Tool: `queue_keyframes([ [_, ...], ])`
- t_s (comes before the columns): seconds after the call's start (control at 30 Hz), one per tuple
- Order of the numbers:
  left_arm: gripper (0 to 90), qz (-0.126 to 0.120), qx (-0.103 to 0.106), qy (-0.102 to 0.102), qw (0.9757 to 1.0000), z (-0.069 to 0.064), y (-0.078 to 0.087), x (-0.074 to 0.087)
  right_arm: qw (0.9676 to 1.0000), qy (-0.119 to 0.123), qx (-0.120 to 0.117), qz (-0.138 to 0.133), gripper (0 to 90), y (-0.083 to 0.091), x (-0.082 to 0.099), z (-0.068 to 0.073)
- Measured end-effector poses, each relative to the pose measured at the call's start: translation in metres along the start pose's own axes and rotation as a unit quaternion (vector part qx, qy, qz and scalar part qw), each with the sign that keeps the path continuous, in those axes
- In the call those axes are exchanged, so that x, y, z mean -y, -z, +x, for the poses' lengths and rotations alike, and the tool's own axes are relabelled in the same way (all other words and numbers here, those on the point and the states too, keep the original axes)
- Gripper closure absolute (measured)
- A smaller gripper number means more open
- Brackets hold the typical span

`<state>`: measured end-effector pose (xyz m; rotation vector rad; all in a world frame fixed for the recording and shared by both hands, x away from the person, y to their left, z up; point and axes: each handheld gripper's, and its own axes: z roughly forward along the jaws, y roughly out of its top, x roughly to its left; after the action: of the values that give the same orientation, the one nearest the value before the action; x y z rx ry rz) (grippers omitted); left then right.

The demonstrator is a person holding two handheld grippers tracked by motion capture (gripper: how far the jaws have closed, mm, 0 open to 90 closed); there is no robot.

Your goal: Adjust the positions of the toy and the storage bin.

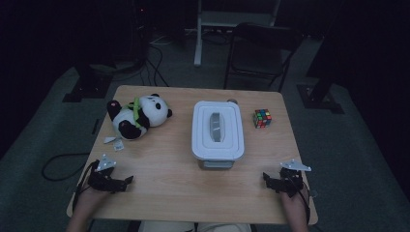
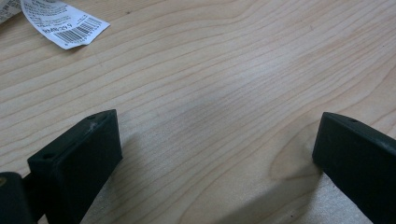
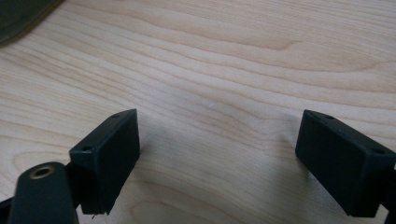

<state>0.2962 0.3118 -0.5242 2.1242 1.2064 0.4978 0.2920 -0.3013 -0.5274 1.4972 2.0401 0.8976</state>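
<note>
A plush panda [image 1: 138, 116] lies on its side at the back left of the wooden table [image 1: 164, 164], with a white paper tag [image 1: 116, 143] in front of it. A white lidded box [image 1: 218, 130] with a grey handle stands in the middle. A colour cube [image 1: 262, 118] sits to its right. My left gripper [image 1: 128, 181] rests near the front left edge, jaws wide apart, nothing between them. My right gripper [image 1: 265, 177] rests near the front right edge, also open and empty. In the left gripper view the barcode tag [image 2: 65, 23] lies ahead of the left gripper [image 2: 217, 144].
A dark folding chair [image 1: 258, 50] and a white stand [image 1: 200, 29] are behind the table on grey carpet. Cables [image 1: 58, 164] trail on the floor at the left. Bare wood [image 3: 219, 74] lies between the right gripper's fingers [image 3: 109, 154].
</note>
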Motion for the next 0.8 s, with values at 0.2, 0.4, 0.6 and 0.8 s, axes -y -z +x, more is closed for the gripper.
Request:
queue_keyframes([
  [0.2,2.1,0.001,0.001,-0.002,1.0000,-0.002,0.000,0.000,0.9998,-0.010,-0.016,-0.005,13.2,0.002,0.001,-0.003],
  [0.4,2.1,-0.001,0.006,-0.001,1.0000,-0.004,-0.001,-0.002,0.9994,-0.021,-0.008,-0.025,13.3,0.011,0.005,-0.011],
  [0.6,2.1,0.002,0.023,-0.010,0.9997,-0.013,-0.005,-0.011,0.9993,-0.013,0.003,-0.034,13.4,0.013,0.002,-0.009],
  [0.8,2.3,0.006,0.018,-0.010,0.9998,-0.011,-0.008,-0.011,0.9996,0.016,0.018,-0.011,13.6,0.007,0.005,0.001],
])
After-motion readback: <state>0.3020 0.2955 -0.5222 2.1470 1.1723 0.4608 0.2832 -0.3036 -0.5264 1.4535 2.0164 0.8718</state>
